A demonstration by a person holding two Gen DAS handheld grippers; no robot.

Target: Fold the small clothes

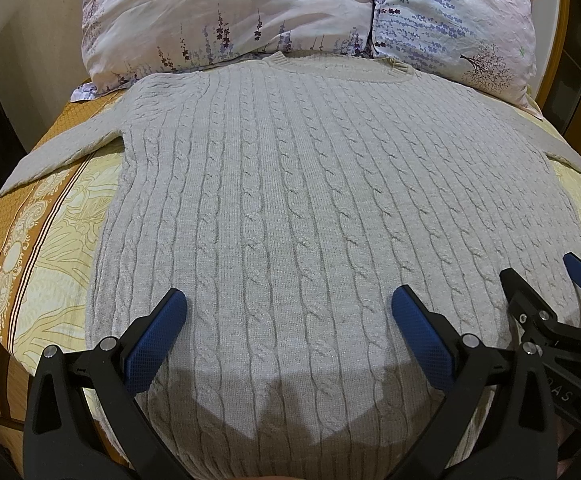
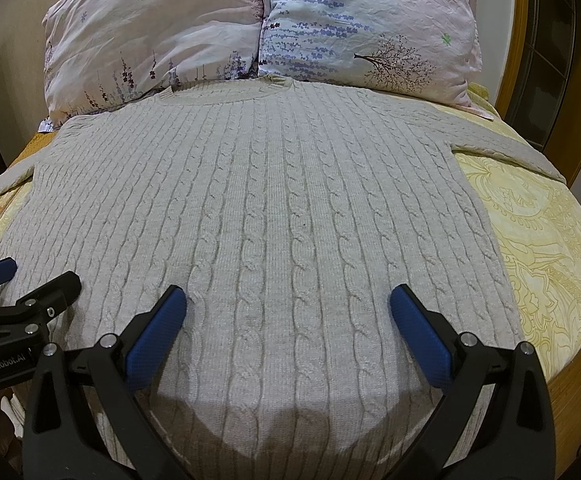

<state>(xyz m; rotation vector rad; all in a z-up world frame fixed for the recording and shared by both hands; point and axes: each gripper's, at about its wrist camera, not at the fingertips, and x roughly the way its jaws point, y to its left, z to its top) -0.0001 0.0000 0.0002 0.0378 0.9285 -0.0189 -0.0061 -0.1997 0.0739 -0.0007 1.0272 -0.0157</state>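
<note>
Left wrist view: left hand-held gripper (image 1: 288, 322) hovers over the near hem area of a grey cable-knit sweater (image 1: 290, 200), blue pads (image 1: 150, 344) spread wide, nothing between them. Sweater lies flat, front up, on a bed (image 1: 50, 240) with a yellow patterned cover; collar (image 1: 330, 66) at the far end, touching or just under two floral pillows (image 1: 230, 12). Left sleeve (image 1: 58, 152) runs out to the left over the orange border of the cover; right sleeve only partly visible at the right edge. Right hand-held gripper (image 1: 538, 280) shows at the near right, just beside the left one, also over the sweater body, jaws apart. Right wrist view: right hand-held gripper (image 2: 288, 320) over the near middle of the sweater (image 2: 270, 200), pads (image 2: 422, 344) wide apart, holding nothing. Right sleeve (image 2: 506, 156) extends to the right across the bed cover (image 2: 538, 240). Left hand-held gripper (image 2: 34, 276) visible at the near left edge, fingers apart, above the knit. Pillows (image 2: 162, 32) at the far end, collar (image 2: 226, 94) touching their lower edge. Gripper shadows fall on the near hem. Cannot tell whether either gripper's fingertips touch the fabric.
</note>
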